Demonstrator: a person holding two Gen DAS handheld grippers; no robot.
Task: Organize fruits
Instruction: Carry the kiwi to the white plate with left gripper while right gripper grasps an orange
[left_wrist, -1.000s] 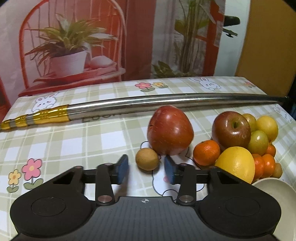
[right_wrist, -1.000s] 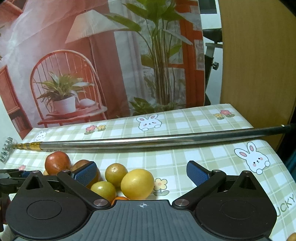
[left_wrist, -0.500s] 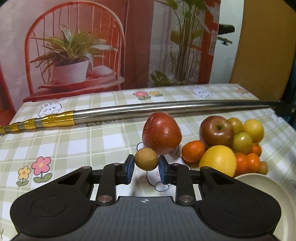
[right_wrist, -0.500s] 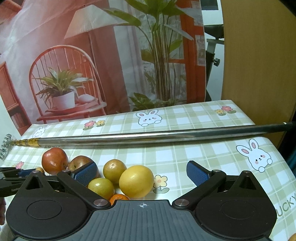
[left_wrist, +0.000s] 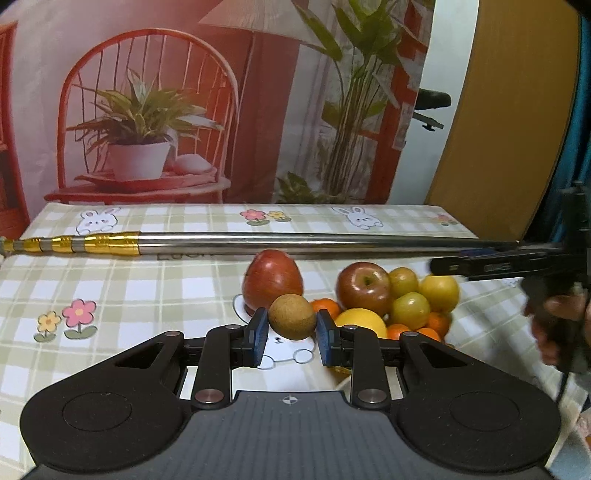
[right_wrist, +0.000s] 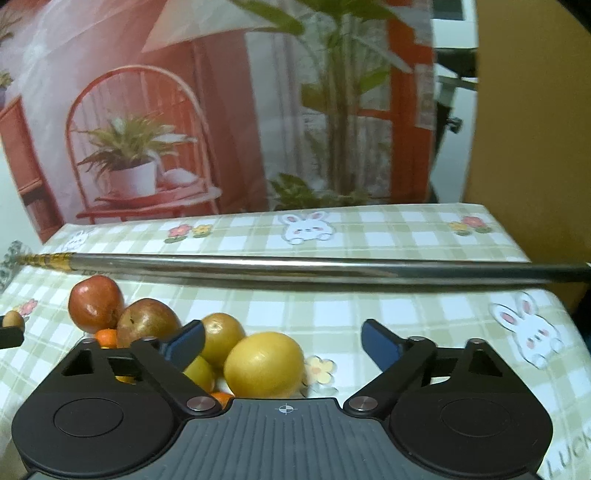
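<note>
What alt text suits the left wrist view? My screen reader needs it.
The left gripper clamps a small brown fruit above a checked tablecloth. Behind sit apples, oranges and yellow fruit, then a long metal pole.

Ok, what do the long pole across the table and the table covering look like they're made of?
Long pole: seemingly polished metal, since it is silvery and mirror-like, with gold bands at one end. Table covering: probably a printed plastic or oilcloth sheet, smooth and faintly glossy with checks, rabbits and flowers; fabric can't be ruled out.
</note>
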